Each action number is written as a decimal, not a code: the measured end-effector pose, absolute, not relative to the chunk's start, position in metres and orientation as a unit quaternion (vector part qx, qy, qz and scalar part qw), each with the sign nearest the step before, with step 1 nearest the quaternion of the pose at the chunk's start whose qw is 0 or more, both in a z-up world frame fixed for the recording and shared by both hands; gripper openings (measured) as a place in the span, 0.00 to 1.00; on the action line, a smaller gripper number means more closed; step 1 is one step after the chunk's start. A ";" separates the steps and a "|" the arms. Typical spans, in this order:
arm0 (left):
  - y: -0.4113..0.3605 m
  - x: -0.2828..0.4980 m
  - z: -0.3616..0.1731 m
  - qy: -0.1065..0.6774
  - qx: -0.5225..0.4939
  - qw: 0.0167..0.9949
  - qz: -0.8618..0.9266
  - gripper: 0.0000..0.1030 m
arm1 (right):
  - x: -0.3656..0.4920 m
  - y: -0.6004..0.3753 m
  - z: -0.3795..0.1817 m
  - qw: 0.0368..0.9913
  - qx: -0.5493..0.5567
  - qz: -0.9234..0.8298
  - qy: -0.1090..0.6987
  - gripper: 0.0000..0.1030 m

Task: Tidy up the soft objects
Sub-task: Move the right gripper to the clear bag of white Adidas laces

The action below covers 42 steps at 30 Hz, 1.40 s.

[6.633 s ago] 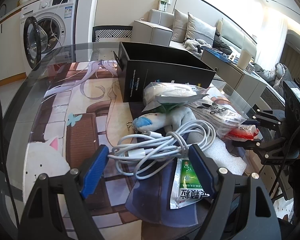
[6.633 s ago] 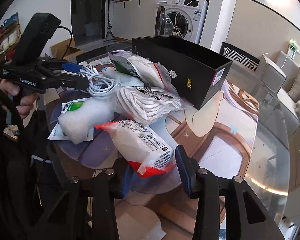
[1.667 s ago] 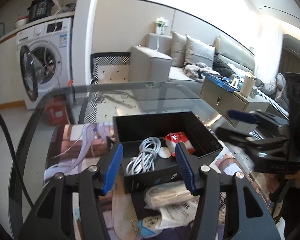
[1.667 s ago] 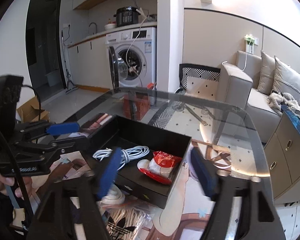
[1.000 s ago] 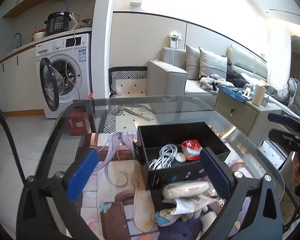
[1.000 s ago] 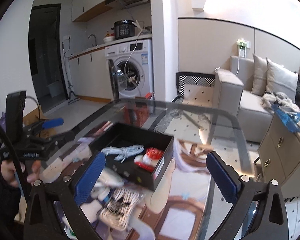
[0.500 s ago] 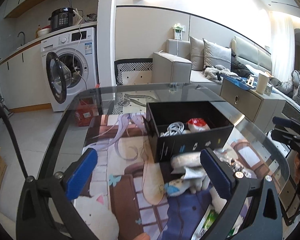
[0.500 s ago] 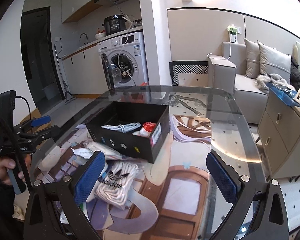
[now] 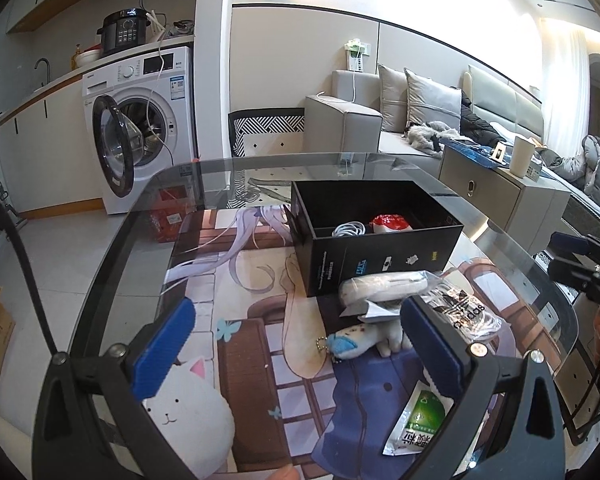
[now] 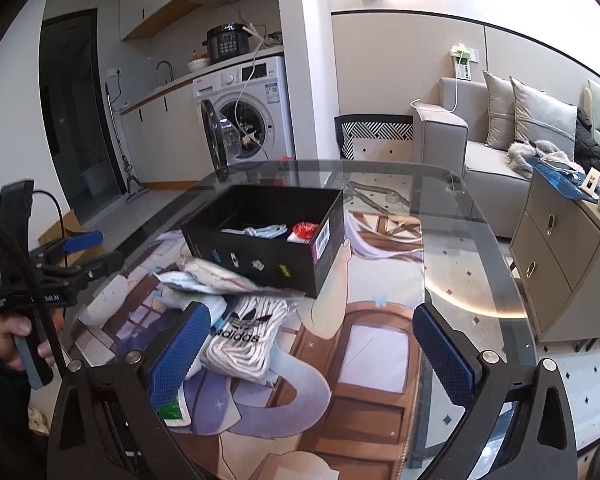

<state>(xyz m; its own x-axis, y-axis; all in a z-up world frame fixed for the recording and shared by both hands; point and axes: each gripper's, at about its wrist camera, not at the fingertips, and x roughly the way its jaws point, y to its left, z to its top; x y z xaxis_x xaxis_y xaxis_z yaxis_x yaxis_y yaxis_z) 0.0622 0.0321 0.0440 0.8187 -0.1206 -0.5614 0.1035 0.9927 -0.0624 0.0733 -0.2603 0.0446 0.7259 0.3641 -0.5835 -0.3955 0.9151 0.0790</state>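
Black box (image 9: 384,268) holding white cable (image 9: 348,229), what looks like red-topped packet (image 9: 390,223), both tongs (image 9: 296,348) (image 10: 308,344) spread, empty

Bright daylight blows out the upper right in both views; fisheye bends and darkens the edges, and the glass desk (image 10: 456,208) shows glare.

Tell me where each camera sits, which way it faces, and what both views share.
Left wrist: on the left gripper, above the near table edge, facing the black box and sofa; its open blue fingers and the right gripper show.
Right wrist: on the right gripper, facing the box and washing machine; the left gripper and a hand show.
Shared: box, white cable, Adidas bag.
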 end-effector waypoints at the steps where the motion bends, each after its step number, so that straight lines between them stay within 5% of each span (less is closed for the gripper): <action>1: 0.032 0.062 0.044 0.296 -0.014 0.953 -0.058 1.00 | 0.074 -0.260 0.042 0.927 -0.024 0.205 0.312 1.00; 42: 0.028 0.074 0.013 0.325 -0.002 0.943 -0.068 1.00 | 0.129 -0.209 -0.033 0.879 -0.032 0.196 0.435 1.00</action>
